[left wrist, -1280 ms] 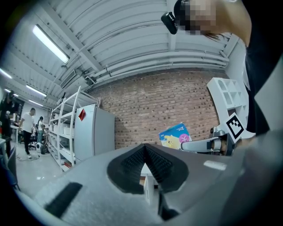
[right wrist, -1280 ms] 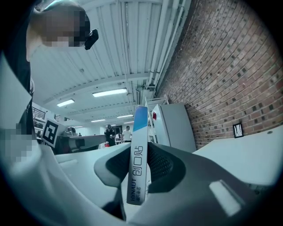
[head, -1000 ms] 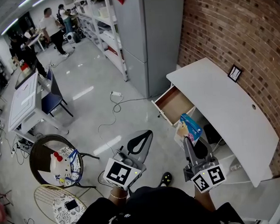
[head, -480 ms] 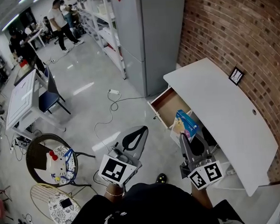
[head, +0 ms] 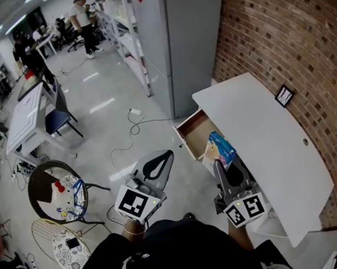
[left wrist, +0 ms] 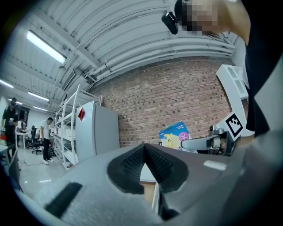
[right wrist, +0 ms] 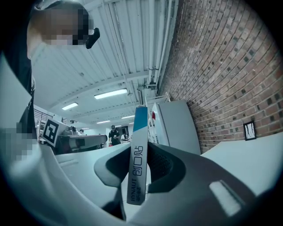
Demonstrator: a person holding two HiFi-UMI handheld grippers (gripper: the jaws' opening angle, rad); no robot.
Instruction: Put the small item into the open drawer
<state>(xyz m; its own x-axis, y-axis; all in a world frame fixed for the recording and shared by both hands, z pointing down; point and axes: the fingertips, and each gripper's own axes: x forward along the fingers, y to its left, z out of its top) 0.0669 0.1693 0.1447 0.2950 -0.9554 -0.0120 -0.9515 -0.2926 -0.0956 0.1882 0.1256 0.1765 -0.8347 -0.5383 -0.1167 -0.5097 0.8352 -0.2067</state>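
Observation:
In the head view my right gripper (head: 222, 167) is shut on a small flat box (head: 220, 149), blue and yellow on its face. It holds the box upright just off the front right corner of the open wooden drawer (head: 195, 133) of the white desk (head: 262, 144). The right gripper view shows the box's thin blue-and-white edge (right wrist: 138, 163) pinched between the pads (right wrist: 160, 164). My left gripper (head: 157, 162) hangs over the floor left of the drawer, shut, with nothing in it. From the left gripper view the box (left wrist: 174, 134) shows beyond the closed pads (left wrist: 154, 161).
A tall grey cabinet (head: 179, 48) stands beside the desk against the brick wall (head: 281, 39). A small picture frame (head: 283, 95) sits on the desk. A white cable (head: 132, 127) lies on the floor. A round chair (head: 55, 196) and a white table (head: 29, 117) stand to the left.
The desk and drawer have slid left and nearer in the head view as the person stepped in. The right gripper still holds the box by the drawer's front. People at the back walked on.

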